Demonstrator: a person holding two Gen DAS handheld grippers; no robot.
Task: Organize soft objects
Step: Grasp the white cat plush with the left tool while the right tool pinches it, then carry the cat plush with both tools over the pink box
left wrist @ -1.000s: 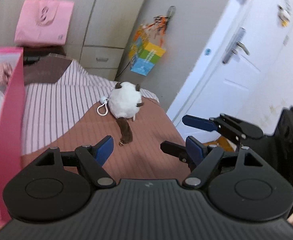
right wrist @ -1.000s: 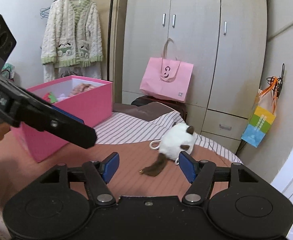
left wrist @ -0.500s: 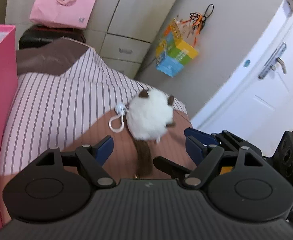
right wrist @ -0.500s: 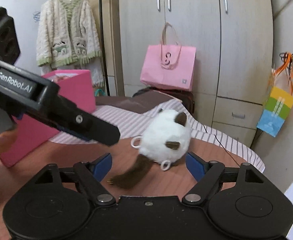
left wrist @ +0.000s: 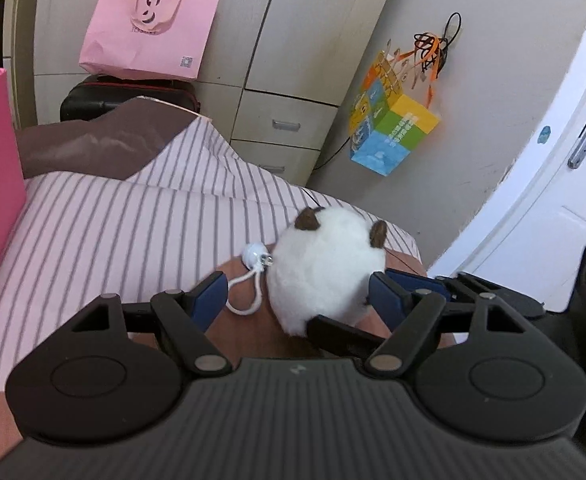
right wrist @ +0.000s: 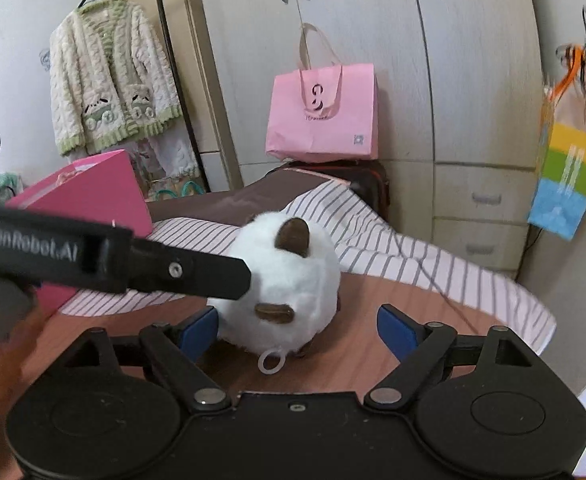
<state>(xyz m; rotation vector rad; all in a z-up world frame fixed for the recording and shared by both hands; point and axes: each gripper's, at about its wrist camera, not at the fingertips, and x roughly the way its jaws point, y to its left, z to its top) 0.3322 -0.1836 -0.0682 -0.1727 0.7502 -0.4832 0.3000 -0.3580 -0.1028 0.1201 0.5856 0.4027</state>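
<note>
A round white plush toy [left wrist: 327,268] with brown ears and a white cord loop lies on the brown bedspread near the bed's corner. It sits between the open fingers of my left gripper [left wrist: 299,300], closer to the right finger. It also shows in the right wrist view [right wrist: 289,284], between the open fingers of my right gripper [right wrist: 297,330], near the left finger. One left gripper finger crosses in front of it in the right wrist view. A pink storage box [right wrist: 89,200] stands on the bed to the left.
A striped sheet [left wrist: 113,232] covers the bed behind the toy. A pink paper bag [left wrist: 149,28] sits on a dark suitcase by the wardrobe. A colourful bag [left wrist: 393,132] hangs on the wall. A white door [left wrist: 565,184] is right of the bed's corner.
Both grippers have moved forward to the plush toy, which now lies between their open fingers. The toy has not moved on the bed.
</note>
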